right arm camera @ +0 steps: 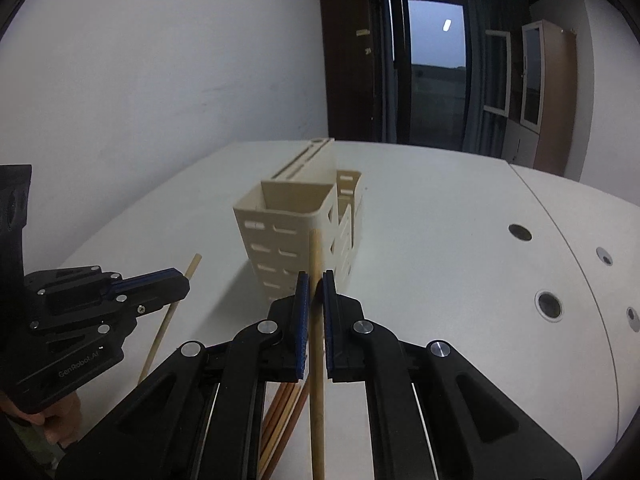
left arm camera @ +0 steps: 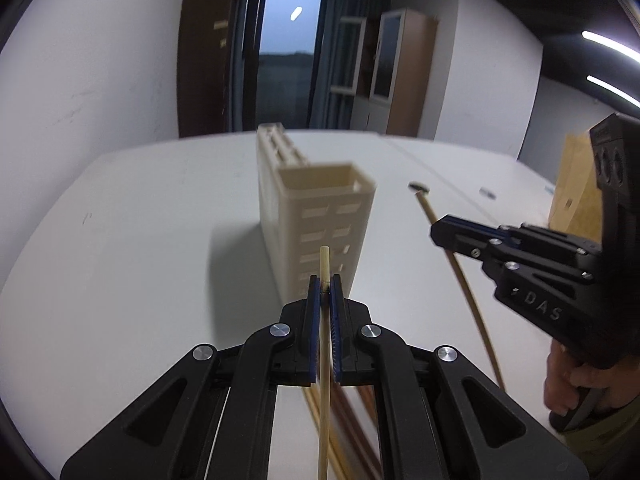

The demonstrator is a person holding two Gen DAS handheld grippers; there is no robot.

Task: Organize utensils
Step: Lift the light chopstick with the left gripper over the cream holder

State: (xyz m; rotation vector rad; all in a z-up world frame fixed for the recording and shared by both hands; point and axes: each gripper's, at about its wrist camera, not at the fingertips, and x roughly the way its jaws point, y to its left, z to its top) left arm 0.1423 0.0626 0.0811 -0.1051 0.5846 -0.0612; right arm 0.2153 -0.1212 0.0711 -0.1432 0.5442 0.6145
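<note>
A cream slotted utensil holder [left arm camera: 320,216] stands upright on the white table, seen also in the right wrist view [right arm camera: 298,236]. My left gripper [left arm camera: 326,280] is shut on a pale chopstick [left arm camera: 325,264] just in front of the holder. My right gripper [right arm camera: 315,276] is shut on a tan chopstick [right arm camera: 316,252], close to the holder's near corner. In the left wrist view the right gripper [left arm camera: 436,232] shows with its chopstick [left arm camera: 472,304]. In the right wrist view the left gripper [right arm camera: 184,284] shows with its chopstick [right arm camera: 170,316]. Several more chopsticks [right arm camera: 282,420] lie below.
The white table [left arm camera: 140,240] has round holes [right arm camera: 549,306] at the right. A brown cardboard piece [left arm camera: 576,188] stands at the far right. A white wall is behind the table on the left, a dark window and cabinets beyond.
</note>
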